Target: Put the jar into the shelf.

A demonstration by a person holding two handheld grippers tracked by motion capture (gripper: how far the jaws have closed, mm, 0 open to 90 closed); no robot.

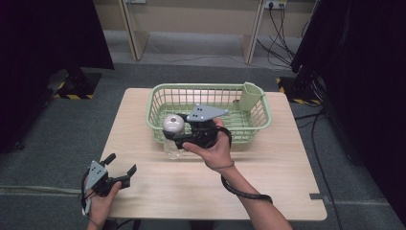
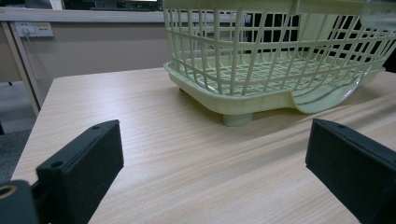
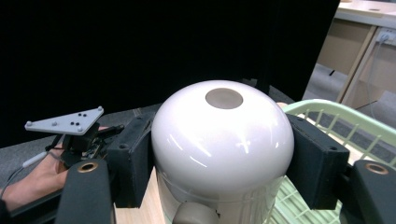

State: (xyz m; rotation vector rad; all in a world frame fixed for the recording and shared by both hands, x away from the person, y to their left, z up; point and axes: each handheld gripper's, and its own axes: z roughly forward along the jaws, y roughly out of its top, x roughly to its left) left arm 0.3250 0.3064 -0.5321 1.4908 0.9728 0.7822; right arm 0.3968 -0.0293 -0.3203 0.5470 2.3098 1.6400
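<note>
Right gripper (image 1: pixel 178 133) clamped white domed lid of clear bottle (image 3: pixel 223 140), bottle upright at near rim of green basket (image 1: pixel 258 115), table centre. Left gripper (image 1: pixel 122 168) sat at 7 o'clock on table (image 1: pixel 268 187), jaws spread wide, holding nothing.

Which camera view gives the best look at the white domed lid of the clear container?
The right gripper view: the white domed lid sits close between the right gripper jaws, its top dimple visible. In the high view the lid is small and distant. The left gripper view shows part of the container's clear body.
</note>
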